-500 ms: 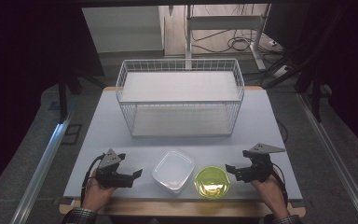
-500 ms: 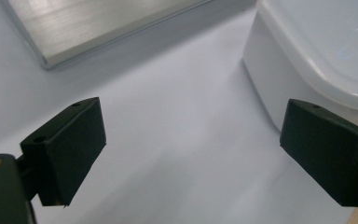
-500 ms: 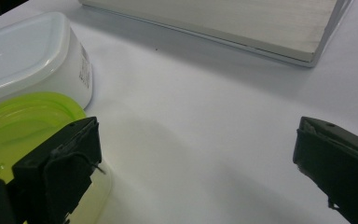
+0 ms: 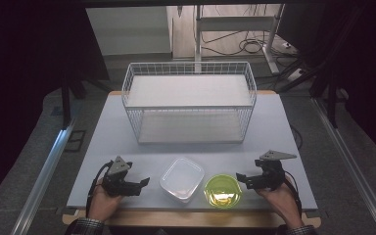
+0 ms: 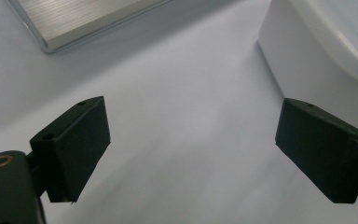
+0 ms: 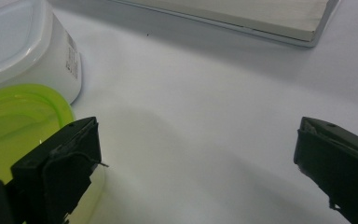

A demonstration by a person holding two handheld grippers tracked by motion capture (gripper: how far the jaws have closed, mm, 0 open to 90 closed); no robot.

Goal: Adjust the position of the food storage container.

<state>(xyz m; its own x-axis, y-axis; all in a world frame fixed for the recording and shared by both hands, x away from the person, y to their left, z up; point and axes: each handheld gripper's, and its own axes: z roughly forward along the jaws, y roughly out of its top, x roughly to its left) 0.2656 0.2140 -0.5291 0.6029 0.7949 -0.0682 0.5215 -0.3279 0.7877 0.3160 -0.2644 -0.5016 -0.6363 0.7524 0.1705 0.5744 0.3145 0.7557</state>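
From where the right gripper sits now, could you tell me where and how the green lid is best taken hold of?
Probably by the green lid's right rim, coming in low from the right. It lies flat on the table, so only its thin edge offers a hold. The white container sits close on its left, blocking that side. The right gripper is already open beside the free edge.

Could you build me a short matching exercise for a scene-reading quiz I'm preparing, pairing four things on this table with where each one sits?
Column one:
1. white wire-mesh basket
2. clear square plastic container
3. round translucent green lid
4. left tool

Column two:
A. near edge, right of the container, close to the right tool
B. far half of the table, centred
C. near edge, left of the container, jaws open
D. near edge, between the two tools, left of the lid

Pairs: 1-B, 2-D, 3-A, 4-C
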